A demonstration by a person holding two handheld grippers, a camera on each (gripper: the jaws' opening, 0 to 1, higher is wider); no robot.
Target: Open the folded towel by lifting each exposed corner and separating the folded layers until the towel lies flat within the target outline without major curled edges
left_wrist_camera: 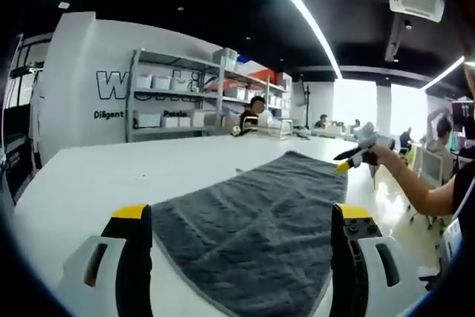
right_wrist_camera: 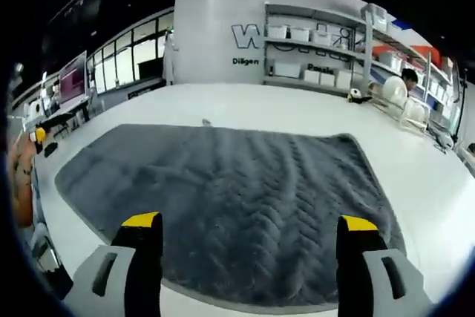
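A grey towel [left_wrist_camera: 260, 220] with a herringbone weave lies spread out on the white table [left_wrist_camera: 96, 176]. Its near edge runs between the jaws of my left gripper [left_wrist_camera: 239, 211], which stands open just above it and holds nothing. My right gripper [left_wrist_camera: 355, 154] hovers over the towel's far right corner, held by a person's hand. In the right gripper view the towel [right_wrist_camera: 230, 198] lies flat with rounded corners, and my right gripper [right_wrist_camera: 249, 222] is open above its near edge. No layer is folded over and no edge is curled in either view.
Shelves with white bins [left_wrist_camera: 178, 94] line the back wall. A wire rack [left_wrist_camera: 269, 127] stands at the table's far end, with people seated beyond it. A small speck [right_wrist_camera: 206, 121] lies on the table past the towel. The person's arm [left_wrist_camera: 423, 191] reaches in from the right.
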